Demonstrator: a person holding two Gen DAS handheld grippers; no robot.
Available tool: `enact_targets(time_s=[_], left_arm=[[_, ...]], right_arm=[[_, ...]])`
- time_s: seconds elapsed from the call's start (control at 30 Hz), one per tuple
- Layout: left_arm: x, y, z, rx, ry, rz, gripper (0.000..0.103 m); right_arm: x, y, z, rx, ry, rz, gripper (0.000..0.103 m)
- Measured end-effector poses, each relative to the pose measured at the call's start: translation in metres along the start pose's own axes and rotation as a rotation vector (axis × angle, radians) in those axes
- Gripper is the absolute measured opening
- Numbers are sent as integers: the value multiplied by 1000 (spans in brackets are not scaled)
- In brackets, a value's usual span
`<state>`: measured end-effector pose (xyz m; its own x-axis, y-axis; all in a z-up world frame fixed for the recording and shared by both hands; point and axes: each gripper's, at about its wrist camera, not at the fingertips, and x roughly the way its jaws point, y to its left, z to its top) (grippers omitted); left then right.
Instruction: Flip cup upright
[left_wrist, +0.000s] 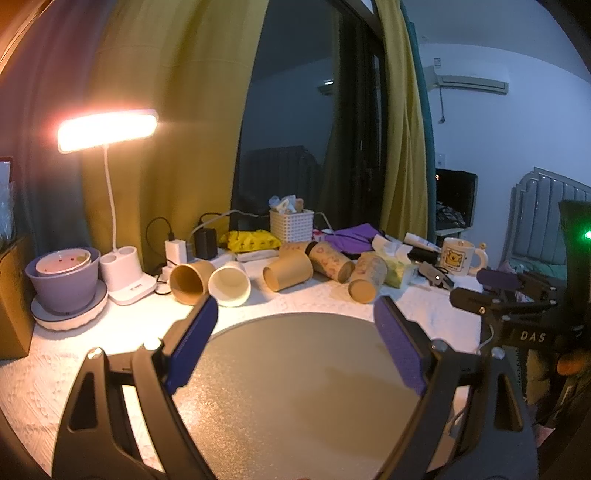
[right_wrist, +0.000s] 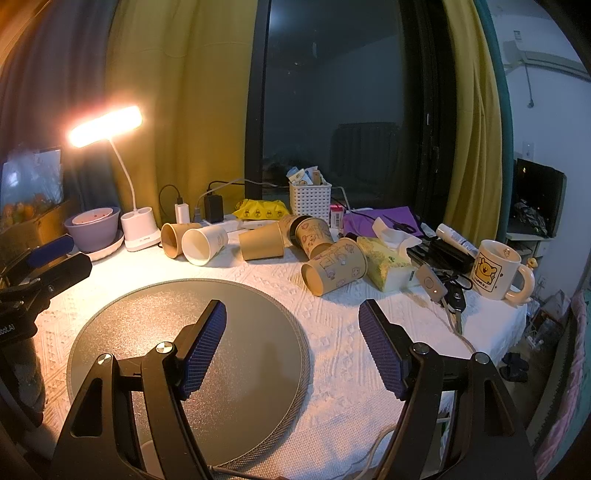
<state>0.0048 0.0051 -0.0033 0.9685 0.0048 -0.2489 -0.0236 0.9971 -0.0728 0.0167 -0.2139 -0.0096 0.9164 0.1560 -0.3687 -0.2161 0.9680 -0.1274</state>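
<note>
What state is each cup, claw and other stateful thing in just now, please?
Left claw: open, empty.
Right claw: open, empty.
Plain brown cup: on its side.
White cup: on its side.
Second brown cup: on its side.
Nearest printed cup: on its side.
Bear mug: upright.
Desk lamp: lit.
Round mat: flat, nothing on it.

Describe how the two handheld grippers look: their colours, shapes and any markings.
Both the left gripper and the right gripper have black angular frames with triangular cut-outs, silver screw heads and two fingers faced with dark blue textured pads. From the left wrist view, the right gripper's body bears white letters "DAS" and a green light glows near it.
</note>
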Motion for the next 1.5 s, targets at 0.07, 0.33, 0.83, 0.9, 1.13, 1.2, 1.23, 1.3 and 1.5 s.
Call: enact_targets(time_s=[0.07,0.33,0.83,0.9,1.13,1.2,1.23,1.3,1.5], left_arm=[[0,0,0,0,-1,1,87],[0,1,0,1,0,-1,87],[3,-1,-1,14,11,7,87],[6,0,-2,18,25,12,87],[37,0,3,60,160,23,87],[49,-3,10,111,197,43,87],[54,-5,13,135,214,49,87],[72,-10,23,212,249,64,87],[135,-22,52,397,327,86,87]], right_arm=[[0,0,0,0,-1,0,77],[0,0,0,0,-1,0,77],[2,-1,-1,6,3,8,77],[6,-3,-1,10,8,17,77],[30,-25,9,33,23,43,77],[41,-34,13,44,28,44,77],[47,-39,16,46,33,45,77],[59,-50,22,59,44,50,77],[98,-83,43,73,49,76,77]])
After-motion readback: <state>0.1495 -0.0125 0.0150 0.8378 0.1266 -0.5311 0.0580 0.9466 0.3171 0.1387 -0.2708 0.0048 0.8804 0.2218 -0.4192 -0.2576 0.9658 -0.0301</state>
